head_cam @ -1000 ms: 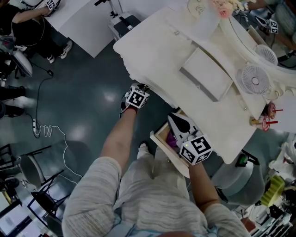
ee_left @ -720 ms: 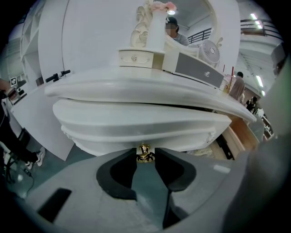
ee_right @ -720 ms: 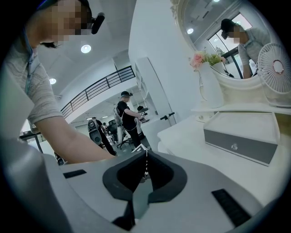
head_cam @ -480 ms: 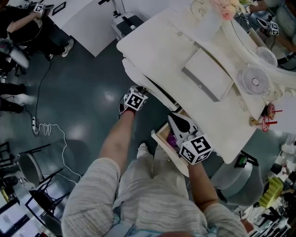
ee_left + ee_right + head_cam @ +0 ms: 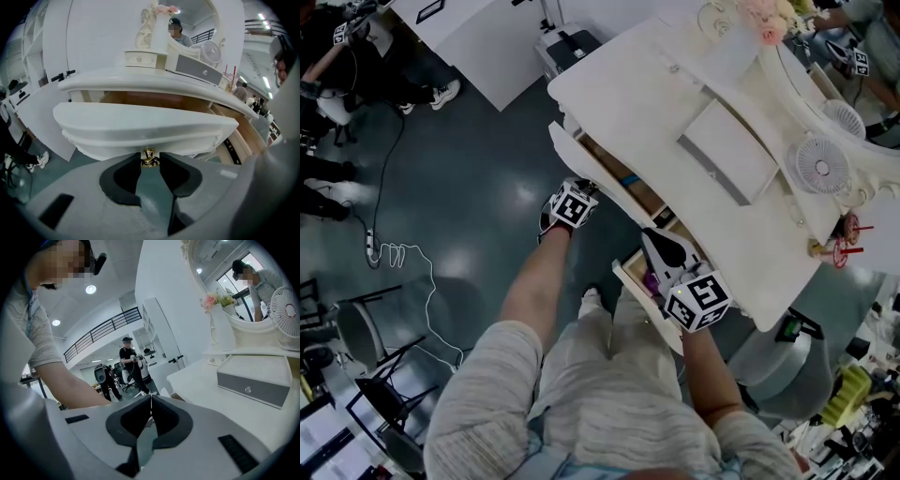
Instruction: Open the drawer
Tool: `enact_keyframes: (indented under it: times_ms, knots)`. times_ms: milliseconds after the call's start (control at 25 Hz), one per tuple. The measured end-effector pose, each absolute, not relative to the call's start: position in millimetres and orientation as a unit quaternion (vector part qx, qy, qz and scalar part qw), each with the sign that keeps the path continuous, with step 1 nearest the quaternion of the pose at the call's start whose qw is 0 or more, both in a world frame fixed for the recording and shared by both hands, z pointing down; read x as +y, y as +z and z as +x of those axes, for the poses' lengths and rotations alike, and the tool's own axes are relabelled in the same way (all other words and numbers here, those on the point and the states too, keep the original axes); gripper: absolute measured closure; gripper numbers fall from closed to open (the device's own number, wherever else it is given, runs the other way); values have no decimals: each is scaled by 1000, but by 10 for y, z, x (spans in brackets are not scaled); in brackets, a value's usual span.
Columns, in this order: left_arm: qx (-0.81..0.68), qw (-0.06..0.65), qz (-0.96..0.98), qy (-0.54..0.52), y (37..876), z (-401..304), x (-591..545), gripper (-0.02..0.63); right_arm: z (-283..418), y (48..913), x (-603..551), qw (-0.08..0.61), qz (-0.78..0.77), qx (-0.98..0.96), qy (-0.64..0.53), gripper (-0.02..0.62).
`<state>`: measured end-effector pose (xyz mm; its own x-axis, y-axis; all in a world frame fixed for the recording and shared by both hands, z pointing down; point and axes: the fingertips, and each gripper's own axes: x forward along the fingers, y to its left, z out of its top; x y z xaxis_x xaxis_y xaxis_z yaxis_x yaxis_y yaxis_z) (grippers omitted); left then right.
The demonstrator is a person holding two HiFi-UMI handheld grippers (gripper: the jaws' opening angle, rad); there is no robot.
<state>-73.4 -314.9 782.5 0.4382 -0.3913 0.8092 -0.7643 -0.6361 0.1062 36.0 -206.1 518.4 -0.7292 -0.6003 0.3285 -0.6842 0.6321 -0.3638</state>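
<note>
The white dressing table (image 5: 647, 103) has its wide left drawer (image 5: 577, 157) pulled partway out, and its wooden inside (image 5: 623, 175) shows. My left gripper (image 5: 579, 187) is at the drawer's front. In the left gripper view the curved white drawer front (image 5: 145, 124) fills the middle, and my left gripper (image 5: 149, 159) is shut on the small gold knob (image 5: 149, 156). My right gripper (image 5: 649, 236) hovers over a second, smaller open drawer (image 5: 630, 281) with something purple (image 5: 649, 279) inside. In the right gripper view my right gripper (image 5: 150, 404) is shut on nothing.
On the tabletop stand a grey-fronted box (image 5: 731, 150), a small white fan (image 5: 817, 161) and a vase of pink flowers (image 5: 764, 19) by the mirror. A cable (image 5: 394, 262) lies on the dark floor at the left. People sit at the top left.
The left drawer has slid out from under the tabletop, so its wooden inside now shows. My left gripper came back with the knob. The right gripper stayed put.
</note>
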Motion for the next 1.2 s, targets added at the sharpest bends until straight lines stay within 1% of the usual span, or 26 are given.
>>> enact_keyframes:
  times_ms: [1200]
  knots:
    - [-350, 248, 805, 409, 7867, -1244, -2551, 474, -1, 5122, -1728, 93, 347, -904, 231, 585]
